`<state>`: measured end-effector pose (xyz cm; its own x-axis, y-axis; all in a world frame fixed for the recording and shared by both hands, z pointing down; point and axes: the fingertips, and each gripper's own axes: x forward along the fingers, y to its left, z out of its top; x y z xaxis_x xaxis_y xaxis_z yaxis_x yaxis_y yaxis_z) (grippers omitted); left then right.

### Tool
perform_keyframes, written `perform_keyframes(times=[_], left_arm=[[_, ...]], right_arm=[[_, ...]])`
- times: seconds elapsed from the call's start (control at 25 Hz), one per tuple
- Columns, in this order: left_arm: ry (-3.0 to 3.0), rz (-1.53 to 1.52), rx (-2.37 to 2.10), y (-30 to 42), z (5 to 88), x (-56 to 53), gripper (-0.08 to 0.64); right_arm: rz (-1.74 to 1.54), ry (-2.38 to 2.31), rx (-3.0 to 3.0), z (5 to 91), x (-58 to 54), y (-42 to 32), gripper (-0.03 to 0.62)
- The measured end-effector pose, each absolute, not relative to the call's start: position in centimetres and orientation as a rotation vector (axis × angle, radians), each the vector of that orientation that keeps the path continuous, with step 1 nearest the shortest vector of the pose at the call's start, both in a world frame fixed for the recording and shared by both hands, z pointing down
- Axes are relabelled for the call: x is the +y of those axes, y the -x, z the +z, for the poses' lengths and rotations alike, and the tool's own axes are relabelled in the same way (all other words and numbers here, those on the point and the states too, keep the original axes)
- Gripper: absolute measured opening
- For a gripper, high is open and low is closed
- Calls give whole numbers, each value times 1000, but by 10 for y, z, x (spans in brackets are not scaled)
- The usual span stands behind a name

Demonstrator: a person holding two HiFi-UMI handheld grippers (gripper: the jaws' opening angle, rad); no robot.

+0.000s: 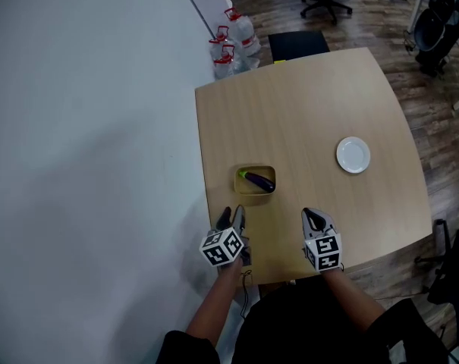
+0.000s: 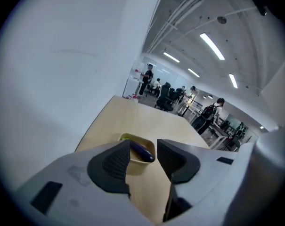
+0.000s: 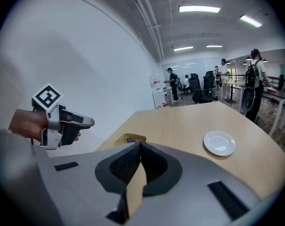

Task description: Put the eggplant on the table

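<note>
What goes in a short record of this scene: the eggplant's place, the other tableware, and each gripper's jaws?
eggplant: inside the yellow bowl, not on the bare table
yellow bowl: near the table's front edge, just ahead of the left gripper
white plate: empty, right of the yellow bowl
left gripper: open, empty
right gripper: shut, empty

Open tabletop (image 1: 305,120) separates bowl (image 1: 238,182) and plate (image 1: 353,155); wall (image 1: 85,127) hems the left.

Grey left tongs (image 1: 232,214) and right tongs (image 1: 313,215) bear ribbed black pads (image 2: 116,161) and black-and-white marker cubes (image 1: 221,247).
</note>
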<state>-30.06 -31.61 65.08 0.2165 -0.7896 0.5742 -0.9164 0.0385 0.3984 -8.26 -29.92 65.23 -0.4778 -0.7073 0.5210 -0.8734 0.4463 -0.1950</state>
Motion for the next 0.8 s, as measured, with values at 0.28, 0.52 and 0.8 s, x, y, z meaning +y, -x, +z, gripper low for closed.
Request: perform_keyframes(times=[0.28, 0.52, 0.8], left_arm=[[-1964, 87, -1660, 258, 568, -227, 156], [-2064, 23, -1657, 236, 528, -147, 156], [-2149, 3, -1695, 219, 510, -73, 156]], right_arm=[[554, -1351, -2407, 607, -234, 80, 60], [517, -1393, -2494, 563, -174, 78, 60], [449, -1424, -2527, 536, -98, 70, 60]])
